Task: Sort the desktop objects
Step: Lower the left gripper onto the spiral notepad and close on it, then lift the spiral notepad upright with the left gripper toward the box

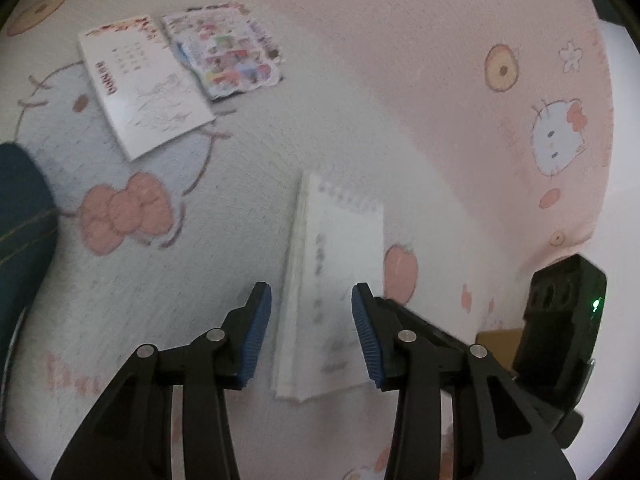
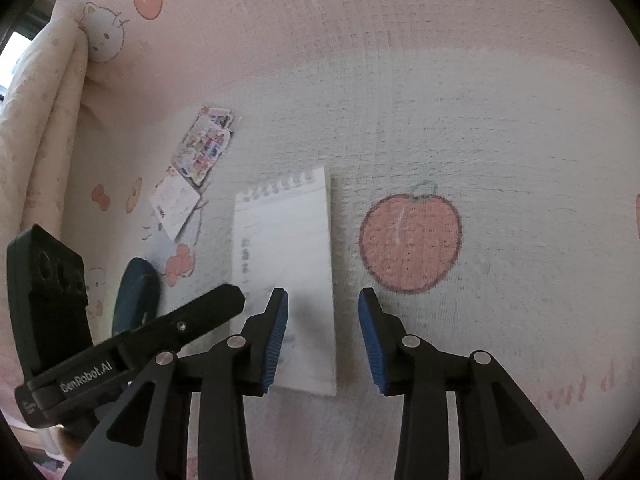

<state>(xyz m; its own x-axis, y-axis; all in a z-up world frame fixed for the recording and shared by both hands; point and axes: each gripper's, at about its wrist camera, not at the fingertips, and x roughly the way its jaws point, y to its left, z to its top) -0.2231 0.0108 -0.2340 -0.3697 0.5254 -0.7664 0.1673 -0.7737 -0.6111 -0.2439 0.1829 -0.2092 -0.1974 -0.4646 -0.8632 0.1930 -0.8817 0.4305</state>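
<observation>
A white spiral notepad [image 1: 334,276] lies flat on the pink cartoon-print cloth [image 1: 400,100]. My left gripper [image 1: 312,320] is open just above its near half, with a blue pad on each side. In the right wrist view the same notepad [image 2: 288,256] lies ahead, and my right gripper [image 2: 323,332] is open over its right edge. Further off lie a white calendar card [image 1: 144,84] and a colourful sticker sheet [image 1: 228,56] side by side. Both also show in the right wrist view, the card [image 2: 174,206] and the sheet [image 2: 204,144].
The other gripper's black body shows at the right in the left wrist view [image 1: 560,332] and at the left in the right wrist view [image 2: 132,344]. A dark blue trouser leg [image 1: 20,224] is at the left. A folded cream blanket [image 2: 44,120] borders the cloth.
</observation>
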